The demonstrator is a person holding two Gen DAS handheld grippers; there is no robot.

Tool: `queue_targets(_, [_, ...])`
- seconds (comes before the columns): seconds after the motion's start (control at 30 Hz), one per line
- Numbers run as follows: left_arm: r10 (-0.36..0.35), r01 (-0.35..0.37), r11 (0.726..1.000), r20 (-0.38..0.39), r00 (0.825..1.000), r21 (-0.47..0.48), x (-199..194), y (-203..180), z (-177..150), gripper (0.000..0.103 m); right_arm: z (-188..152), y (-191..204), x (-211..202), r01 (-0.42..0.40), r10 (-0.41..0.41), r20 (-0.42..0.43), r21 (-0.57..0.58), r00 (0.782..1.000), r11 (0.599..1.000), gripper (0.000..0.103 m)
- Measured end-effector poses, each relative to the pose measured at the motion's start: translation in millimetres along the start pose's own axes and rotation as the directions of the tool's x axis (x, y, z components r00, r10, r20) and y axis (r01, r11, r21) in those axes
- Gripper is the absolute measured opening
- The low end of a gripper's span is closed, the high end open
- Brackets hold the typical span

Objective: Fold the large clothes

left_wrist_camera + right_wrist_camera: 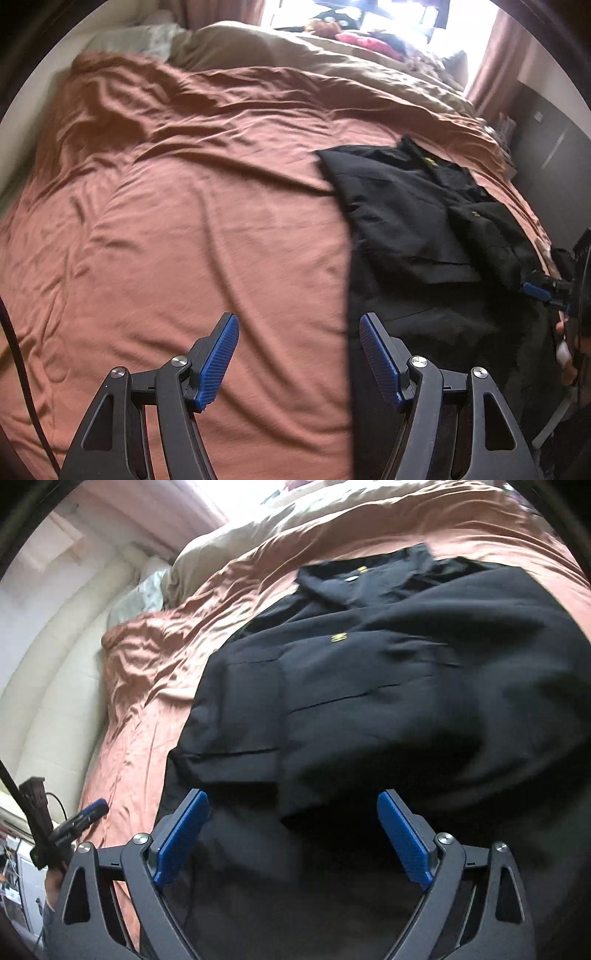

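Note:
A large black garment (417, 221) with small yellow marks lies spread on the bed, its sleeves folded in over the body; it also fills the right wrist view (369, 686). My left gripper (299, 325) is open and empty, held above the garment's left edge, where black cloth meets the sheet. My right gripper (291, 805) is open and empty, held just above the garment's near part. The right gripper also shows at the right edge of the left wrist view (543, 291). The left gripper shows at the left of the right wrist view (88, 814).
A rust-orange sheet (177, 221) covers the bed. A beige duvet (295, 55) and pillows (147, 37) lie at the far end, with red and dark items (365, 37) by the bright window. Dark furniture (546, 147) stands at the right. A cream padded headboard (62, 653) curves at the left.

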State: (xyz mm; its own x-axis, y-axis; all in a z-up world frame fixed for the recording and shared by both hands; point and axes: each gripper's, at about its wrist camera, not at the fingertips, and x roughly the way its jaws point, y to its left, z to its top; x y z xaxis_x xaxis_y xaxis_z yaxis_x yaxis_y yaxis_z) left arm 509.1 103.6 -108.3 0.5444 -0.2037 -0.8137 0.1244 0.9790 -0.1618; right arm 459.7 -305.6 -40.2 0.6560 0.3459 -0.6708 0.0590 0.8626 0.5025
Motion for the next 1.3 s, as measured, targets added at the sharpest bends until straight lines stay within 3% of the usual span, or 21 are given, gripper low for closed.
queue_targets(0.27, [-0.038, 0.04, 0.989, -0.016, 0.999, 0.144, 20.6, -96.1, 26.2, 0.07, -4.2, -78.9, -66.2, 0.037, -0.055, 0.131, 0.136, 0.99, 0.99, 0.091])
queue_targets(0.4, [-0.048, 0.056, 0.976, -0.046, 0.998, 0.208, 37.3, -146.3, 33.3, 0.07, -10.7, -108.6, -81.0, 0.025, -0.057, 0.156, 0.199, 0.986, 0.98, 0.07])
queue_targets(0.53, [-0.062, 0.078, 0.96, -0.069, 0.996, 0.27, 51.0, -196.2, 39.8, 0.07, -23.9, -140.6, -102.4, 0.013, -0.068, 0.196, 0.266, 0.978, 0.964, 0.069])
queue_targets(0.73, [-0.098, 0.141, 0.94, -0.148, 0.984, 0.311, 85.5, -271.7, 49.9, 0.07, -62.6, -150.5, -125.0, -0.037, -0.065, 0.297, 0.324, 0.953, 0.945, 0.069])
queue_targets(0.97, [-0.104, 0.171, 0.901, -0.183, 0.978, 0.399, 114.5, -344.6, 52.2, 0.07, -96.7, -171.0, -110.4, -0.106, -0.026, 0.336, 0.369, 0.941, 0.923, 0.069])
queue_targets(1.1, [-0.085, 0.169, 0.885, -0.208, 0.974, 0.433, 136.3, -376.8, 53.0, 0.07, -105.7, -176.2, -108.8, -0.136, -0.009, 0.35, 0.387, 0.937, 0.912, 0.069])
queue_targets(1.3, [0.023, 0.114, 0.877, -0.277, 0.961, 0.467, 179.2, -394.9, 48.2, 0.07, -111.7, -183.5, -108.4, -0.169, 0.014, 0.364, 0.399, 0.931, 0.901, 0.069])
